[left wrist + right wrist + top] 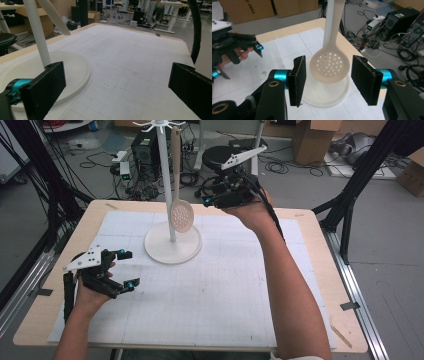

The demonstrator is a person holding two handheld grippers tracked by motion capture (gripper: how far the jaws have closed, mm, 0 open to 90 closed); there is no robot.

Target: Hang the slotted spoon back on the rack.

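A beige slotted spoon [180,215] hangs by its long handle from a hook at the top of a white stand [172,247] with a round base. My right gripper [204,197] is held up just right of the spoon's bowl. It is open, and in the right gripper view the spoon [329,65] hangs just beyond the gap of the right gripper [328,80], not touching either pad. My left gripper [130,269] rests low over the mat at the left, open and empty. The left gripper view looks past the left gripper [117,92] at the stand [62,66] and the spoon [53,16].
A white grid mat [225,285] covers the wooden table [310,217]. Beyond the far edge are a black stool [220,155], floor cables, electronics and cardboard boxes [312,137]. Black frame legs [350,200] stand at both sides.
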